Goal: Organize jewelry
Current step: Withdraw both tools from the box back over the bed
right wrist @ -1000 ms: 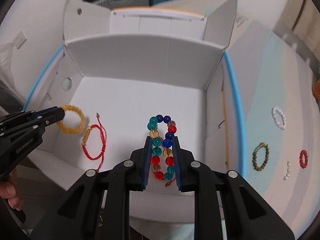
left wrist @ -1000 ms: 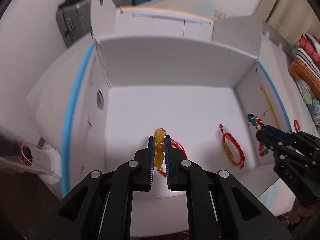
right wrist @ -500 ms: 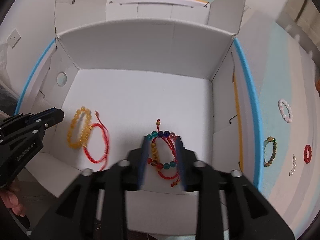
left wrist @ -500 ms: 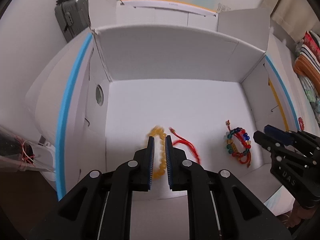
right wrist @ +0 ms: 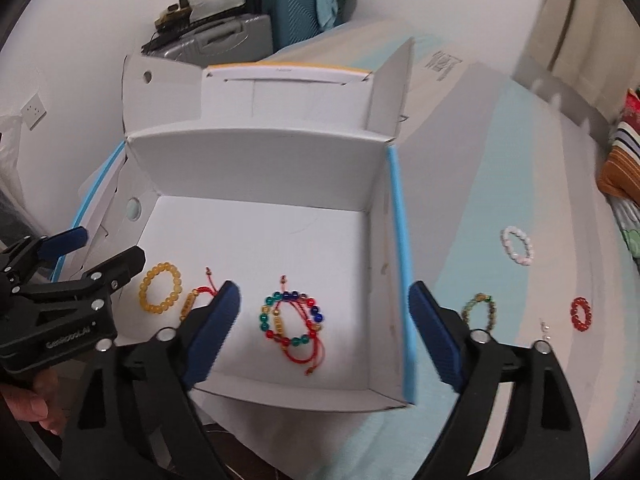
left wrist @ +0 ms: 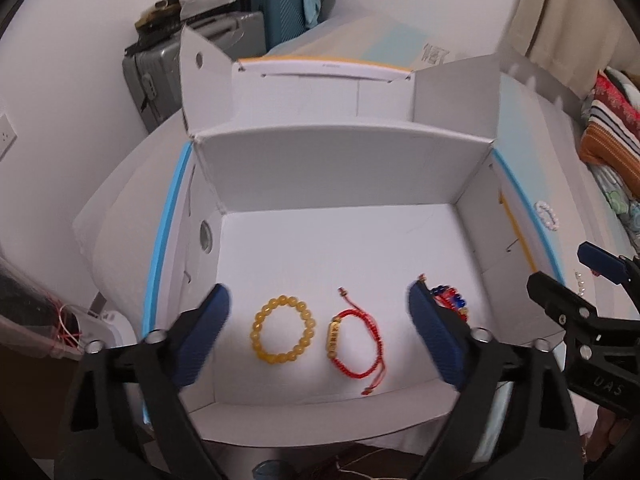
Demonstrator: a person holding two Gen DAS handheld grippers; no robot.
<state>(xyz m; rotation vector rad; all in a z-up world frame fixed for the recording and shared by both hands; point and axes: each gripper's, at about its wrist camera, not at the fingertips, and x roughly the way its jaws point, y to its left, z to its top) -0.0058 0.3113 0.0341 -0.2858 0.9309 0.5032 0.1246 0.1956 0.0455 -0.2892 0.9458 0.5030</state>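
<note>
White cardboard box (right wrist: 256,160), "UAS" on right tongs (left wrist: 560,276), lettering on left tongs (right wrist: 100,256) blurred

Both hand-held grippers opening; amber bracelet (left wrist: 281,329), multicolour bracelet (right wrist: 291,318) released.

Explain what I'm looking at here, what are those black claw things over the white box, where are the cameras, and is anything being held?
No robot here: a person holds a hand-held gripper in each hand, with a fisheye camera on each looking along its two blue-padded fingers. One picture is from the left gripper, the other from the right gripper. Both hang over an open white cardboard box on a pale surface. Inside lie a yellow bead bracelet, a red cord bracelet and a multicoloured bead bracelet tangled with another red cord. Outside wait a white bracelet, a green-brown one and a red one. Both grippers' jaws are opening, and nothing is held.
</note>
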